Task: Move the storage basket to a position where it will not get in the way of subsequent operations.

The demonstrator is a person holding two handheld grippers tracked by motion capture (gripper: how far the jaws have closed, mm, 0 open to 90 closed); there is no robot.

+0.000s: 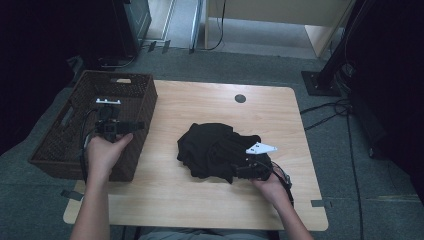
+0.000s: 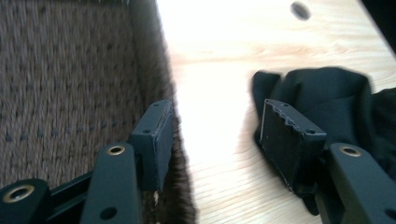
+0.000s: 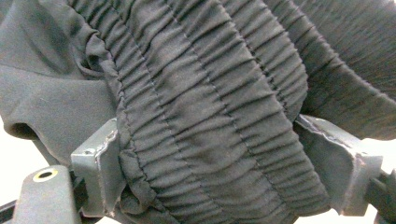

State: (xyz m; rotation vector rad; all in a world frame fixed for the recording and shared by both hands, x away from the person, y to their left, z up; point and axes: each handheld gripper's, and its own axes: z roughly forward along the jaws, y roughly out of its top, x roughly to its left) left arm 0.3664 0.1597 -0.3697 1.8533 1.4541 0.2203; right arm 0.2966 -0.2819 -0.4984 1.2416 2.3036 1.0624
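Over the left edge of the tabletop: my left gripper (image 1: 121, 126) hangs at the near right wall of the wicker basket (image 1: 60, 145), jaws pointing toward the middle of the tabletop.
Left gripper, state: jaws apart with nothing between them; in the left gripper view one pad sits over the basket wall and the other over the edge of the cloth, and bare wood shows in the gap.
Left gripper, contact: none that I can see; no cloth on either pad.
Right gripper, place: my right gripper (image 1: 239, 171) lies low at the near right side of the black garment (image 1: 212, 147), toward the near right corner of the tabletop (image 1: 165, 195).
Right gripper, state: closed on the garment. In the right gripper view a thick gathered band of the cloth (image 3: 201, 116) fills the space between the two pads, bulging out above them.
Garment, place: bunched in a heap at about the middle of the tabletop, a little toward the near edge and right of centre; well apart from the basket.
Garment, condition: crumpled, with folds lying over one another; ribbed elastic stitching shows on the gripped part. What kind of garment it is I cannot tell.
Basket, place: at the left edge of the tabletop, partly overhanging it, the long side running front to back.
Basket, contents: interior is dark; I cannot tell what lies inside.
Tabletop, other marks: a round dark hole (image 1: 240, 98) near the far edge.
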